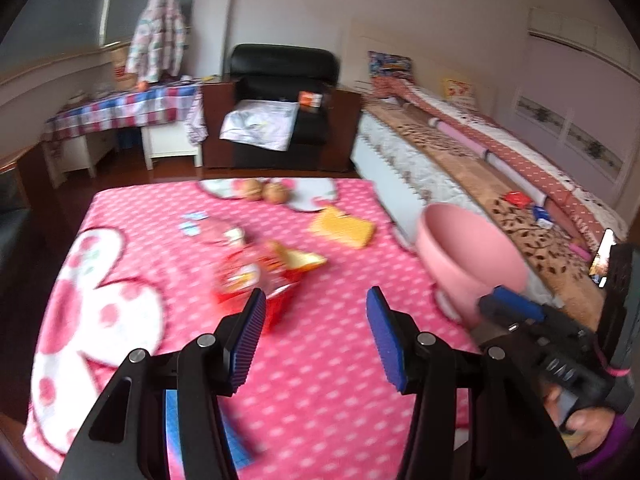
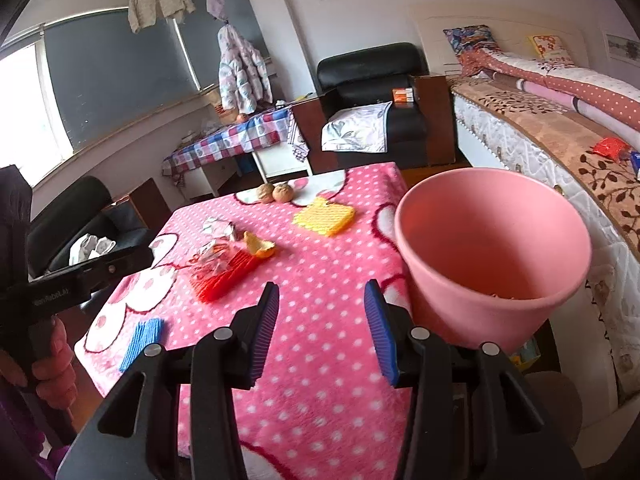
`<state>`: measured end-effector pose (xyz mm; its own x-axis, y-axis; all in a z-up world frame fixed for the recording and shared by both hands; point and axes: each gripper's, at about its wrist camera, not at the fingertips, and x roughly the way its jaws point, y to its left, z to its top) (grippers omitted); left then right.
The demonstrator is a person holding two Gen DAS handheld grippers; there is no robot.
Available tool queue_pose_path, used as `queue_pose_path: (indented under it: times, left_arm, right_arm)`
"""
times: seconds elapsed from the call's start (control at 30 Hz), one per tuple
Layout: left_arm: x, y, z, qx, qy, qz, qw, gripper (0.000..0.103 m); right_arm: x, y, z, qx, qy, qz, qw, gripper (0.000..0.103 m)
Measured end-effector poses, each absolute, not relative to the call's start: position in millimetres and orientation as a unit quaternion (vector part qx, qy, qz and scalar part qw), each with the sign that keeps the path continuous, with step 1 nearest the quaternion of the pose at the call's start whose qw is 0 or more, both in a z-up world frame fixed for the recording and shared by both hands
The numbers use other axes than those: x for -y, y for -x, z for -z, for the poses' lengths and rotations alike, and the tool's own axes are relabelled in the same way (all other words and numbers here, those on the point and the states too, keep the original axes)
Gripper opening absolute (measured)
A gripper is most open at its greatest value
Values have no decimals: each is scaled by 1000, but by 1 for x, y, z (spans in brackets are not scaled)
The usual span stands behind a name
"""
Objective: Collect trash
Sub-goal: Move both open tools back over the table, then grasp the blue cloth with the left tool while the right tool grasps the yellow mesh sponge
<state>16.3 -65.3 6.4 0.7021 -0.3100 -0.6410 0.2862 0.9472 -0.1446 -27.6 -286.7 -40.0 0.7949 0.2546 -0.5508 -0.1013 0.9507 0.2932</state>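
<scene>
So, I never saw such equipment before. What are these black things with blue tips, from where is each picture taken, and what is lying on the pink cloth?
A person holds a hand tool in each hand; each has two blue-padded fingers and its own camera. The left view looks along the left gripper, the right view along the right gripper. Both are open and hold nothing.

On the pink dotted cloth lie trash pieces: red foam netting, yellow netting, blue netting, orange peel, crumpled wrappers and two brownish round fruits. A pink bucket stands at the right.
</scene>
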Motion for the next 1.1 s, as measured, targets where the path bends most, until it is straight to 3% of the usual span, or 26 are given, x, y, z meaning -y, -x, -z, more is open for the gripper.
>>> queue_pose_path:
  times: [0.33, 0.77, 0.97, 1.0, 1.1]
  left_arm:
    - [-5, 10, 27, -394, 5, 97, 914, 51]
    - [-29, 14, 76, -477, 48, 86, 873, 51]
    - [-23, 12, 79, -483, 46, 104, 868, 22]
    - [-23, 12, 78, -480, 46, 103, 870, 12]
    - [-27, 9, 73, -468, 52, 96, 877, 7]
  right_arm:
    - [270, 29, 45, -317, -117, -121, 933, 45]
    - [259, 24, 50, -334, -107, -135, 927, 45]
    - [253, 22, 51, -339, -104, -141, 924, 45]
    - [253, 21, 52, -339, -103, -142, 924, 45]
    - [249, 19, 52, -341, -101, -148, 923, 45]
